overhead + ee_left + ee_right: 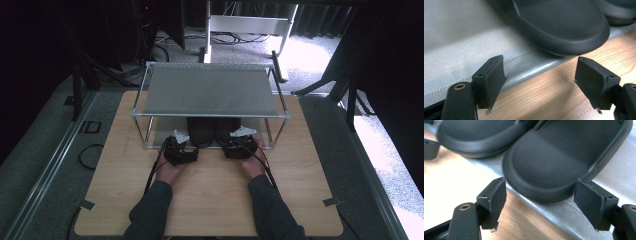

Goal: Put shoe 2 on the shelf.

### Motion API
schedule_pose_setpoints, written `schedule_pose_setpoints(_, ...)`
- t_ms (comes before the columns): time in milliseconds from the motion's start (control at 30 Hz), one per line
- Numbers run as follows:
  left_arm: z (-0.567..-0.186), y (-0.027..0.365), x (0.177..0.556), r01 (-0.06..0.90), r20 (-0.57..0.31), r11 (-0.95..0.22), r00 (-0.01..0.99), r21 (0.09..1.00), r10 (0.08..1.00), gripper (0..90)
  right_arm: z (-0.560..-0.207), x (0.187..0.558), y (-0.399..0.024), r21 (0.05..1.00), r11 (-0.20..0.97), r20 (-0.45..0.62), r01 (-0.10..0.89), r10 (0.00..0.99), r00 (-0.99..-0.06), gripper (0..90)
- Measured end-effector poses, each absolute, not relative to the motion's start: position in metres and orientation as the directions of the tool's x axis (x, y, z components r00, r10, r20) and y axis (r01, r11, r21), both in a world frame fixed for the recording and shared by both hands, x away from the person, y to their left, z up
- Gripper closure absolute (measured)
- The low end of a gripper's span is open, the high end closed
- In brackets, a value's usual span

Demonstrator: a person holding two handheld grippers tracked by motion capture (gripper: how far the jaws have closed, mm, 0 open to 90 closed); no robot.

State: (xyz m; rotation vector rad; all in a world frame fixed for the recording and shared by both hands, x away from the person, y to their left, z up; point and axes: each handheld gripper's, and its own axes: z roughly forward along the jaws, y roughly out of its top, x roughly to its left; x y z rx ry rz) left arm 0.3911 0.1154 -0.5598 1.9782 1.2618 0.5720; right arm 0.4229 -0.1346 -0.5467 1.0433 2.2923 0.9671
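Observation:
Two black slippers stand side by side on the lower shelf of a metal rack, the left slipper and the right slipper. My left gripper sits at the shelf's front edge. In the left gripper view it is open, with the left slipper's rounded end just ahead and slightly to the right of the gap. My right gripper faces the right slipper. Its jaws stand open on either side of that slipper's end, and the pads are not pressing on it. The other slipper lies to the left.
The rack's grey upper shelf overhangs the slippers, with thin metal posts at the front corners. A grey mat lines the lower shelf. The wooden table has bare room around both hands. Cables lie on the floor at the left.

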Motion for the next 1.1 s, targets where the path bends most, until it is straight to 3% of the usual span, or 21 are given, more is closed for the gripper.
schedule_pose_setpoints(333, -0.559, 0.117, 0.384, 0.567, -0.01, -0.253, 0.419, 0.784, 0.908, 25.1, -0.537, 0.394, -0.152, 0.755, 0.475, -0.116, 0.452, 0.775, -0.621, 30.3)
schedule_pose_setpoints(767, -0.557, 0.118, 0.376, 0.526, 0.015, -0.245, 0.402, 0.814, 0.915, 27.3, -0.548, 0.358, -0.213, 0.745, 0.424, -0.074, 0.515, 0.82, -0.567, 32.6)
schedule_pose_setpoints(1100, -0.557, 0.119, 0.373, 0.508, 0.024, -0.239, 0.392, 0.827, 0.92, 27.2, -0.556, 0.356, -0.241, 0.734, 0.361, -0.033, 0.576, 0.865, -0.501, 30.6)
